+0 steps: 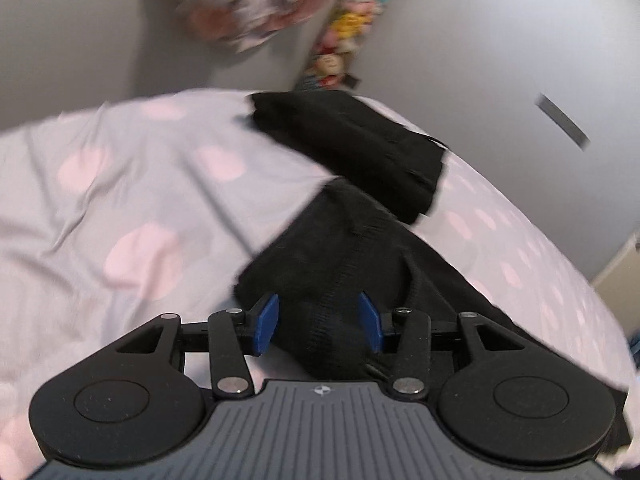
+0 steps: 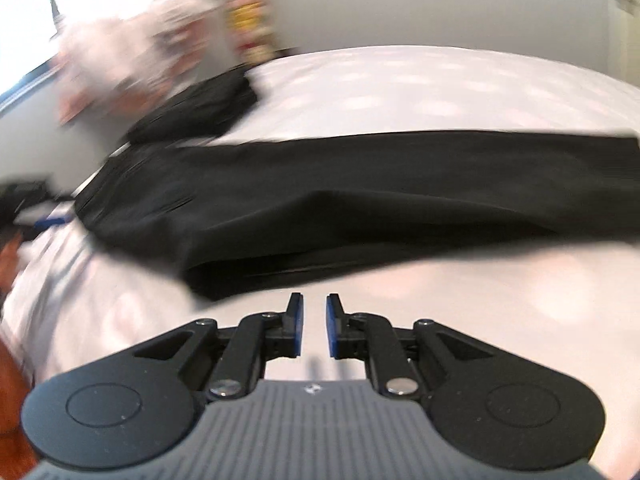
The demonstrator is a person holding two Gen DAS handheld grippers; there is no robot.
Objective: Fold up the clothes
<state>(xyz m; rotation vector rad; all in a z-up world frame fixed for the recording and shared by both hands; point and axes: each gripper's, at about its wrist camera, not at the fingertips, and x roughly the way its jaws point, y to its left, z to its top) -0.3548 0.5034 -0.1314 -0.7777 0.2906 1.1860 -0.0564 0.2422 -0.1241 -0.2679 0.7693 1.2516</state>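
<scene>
A long black garment [image 2: 360, 184] lies stretched across the bed, which has a pale cover with pink dots [image 2: 400, 88]. My left gripper [image 1: 318, 318] sits at one bunched end of this garment [image 1: 340, 240]. Its blue pads [image 1: 266, 320] stand apart with the cloth between them, not pressed on it. My right gripper [image 2: 315, 326] hovers over bare cover just in front of the garment's near edge. Its jaws are a narrow gap apart with nothing in them. A second black piece, folded [image 1: 352, 140], lies farther back on the bed [image 2: 200, 108].
Blurred patterned pink-and-white cloth [image 1: 248, 4] lies beyond the bed's far edge. A row of colourful soft toys [image 1: 344, 40] stands against the grey wall. Wooden floor [image 2: 12, 380] shows at the lower left of the right wrist view. Both views are motion-blurred.
</scene>
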